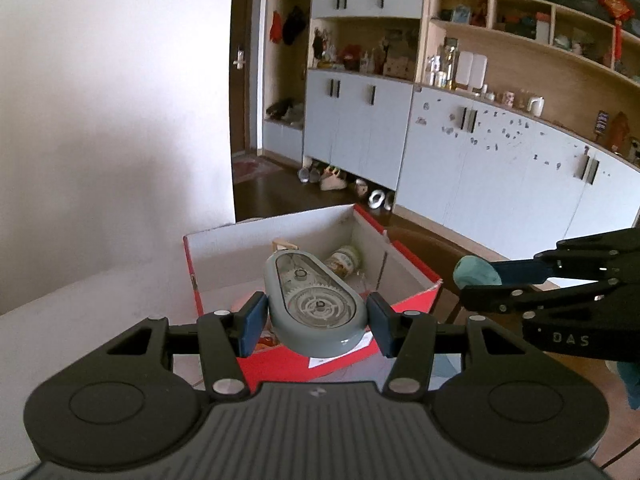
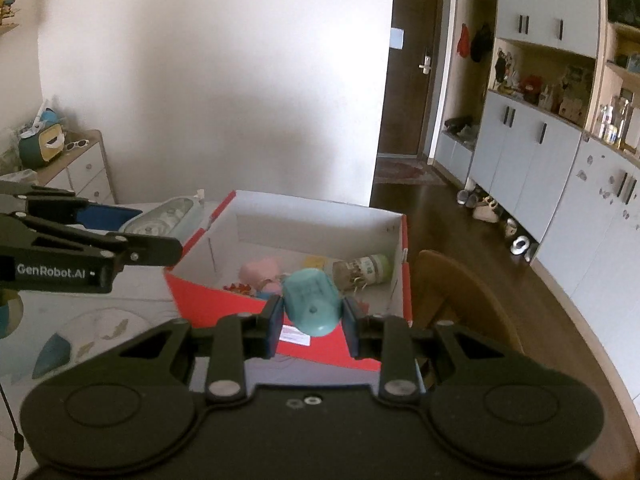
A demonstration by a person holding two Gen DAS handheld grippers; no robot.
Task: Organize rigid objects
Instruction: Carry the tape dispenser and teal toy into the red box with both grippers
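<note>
My left gripper (image 1: 316, 322) is shut on a grey oval gear toy (image 1: 314, 304) with a clear lid, held above the near edge of the red cardboard box (image 1: 340, 360). My right gripper (image 2: 312, 316) is shut on a teal plastic cup (image 2: 314, 302), held over the box's near wall (image 2: 208, 300). Inside the box lie a jar (image 2: 362, 270) on its side, a pink toy (image 2: 260, 272) and small bits. The right gripper shows at the right of the left wrist view (image 1: 480, 276); the left gripper shows at the left of the right wrist view (image 2: 132, 224).
The box stands on a white table (image 2: 80, 320) with printed patterns. A brown chair (image 2: 460, 300) stands right of the box. A white drawer unit (image 2: 80, 172) with clutter stands at the left. Cabinets (image 1: 500, 160) and shoes (image 1: 332, 180) line the far wall.
</note>
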